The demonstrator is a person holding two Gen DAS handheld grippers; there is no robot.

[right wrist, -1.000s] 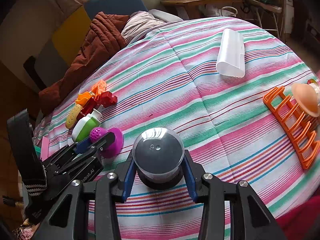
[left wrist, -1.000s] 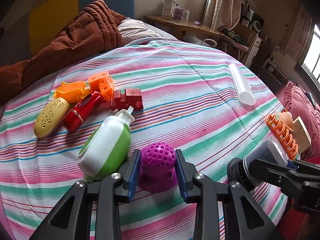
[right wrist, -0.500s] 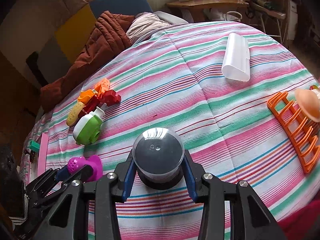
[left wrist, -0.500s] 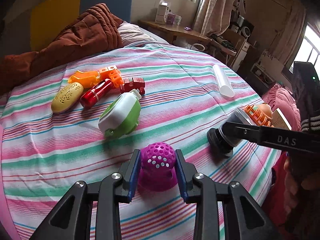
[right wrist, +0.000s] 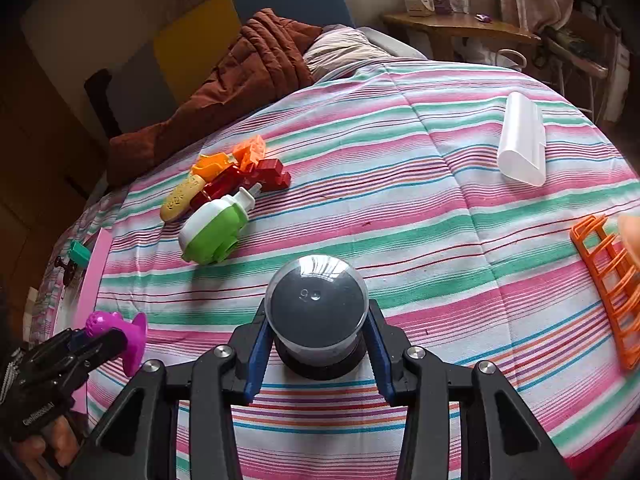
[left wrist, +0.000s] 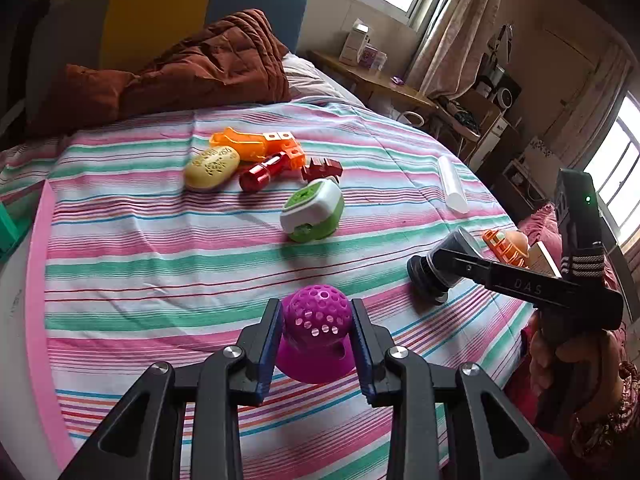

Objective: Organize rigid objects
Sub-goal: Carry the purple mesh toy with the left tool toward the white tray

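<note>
My left gripper [left wrist: 316, 334] is shut on a purple perforated ball toy [left wrist: 316, 320] with a flared base, held near the bed's near edge; it also shows at lower left in the right wrist view [right wrist: 112, 330]. My right gripper [right wrist: 316, 332] is shut on a dark grey jar with a clear domed lid [right wrist: 316, 304], held over the striped bedspread [right wrist: 400, 220]; the jar also shows in the left wrist view [left wrist: 444, 260]. A green-and-white bottle [left wrist: 314, 212] lies mid-bed beside a cluster: yellow oval case [left wrist: 212, 168], red tube [left wrist: 266, 172], orange pieces [left wrist: 256, 146], dark red block [left wrist: 322, 168].
A white tube-shaped case [right wrist: 522, 144] lies at the far right of the bed. An orange rack [right wrist: 608, 276] with a peach object sits at the right edge. A brown quilt [left wrist: 192, 68] and pillow lie at the headboard. A wooden desk [right wrist: 456, 26] stands beyond.
My left gripper has pulled back toward the bed's near edge with the purple toy, away from the green bottle. My right gripper has drawn slightly back, still holding the jar.
</note>
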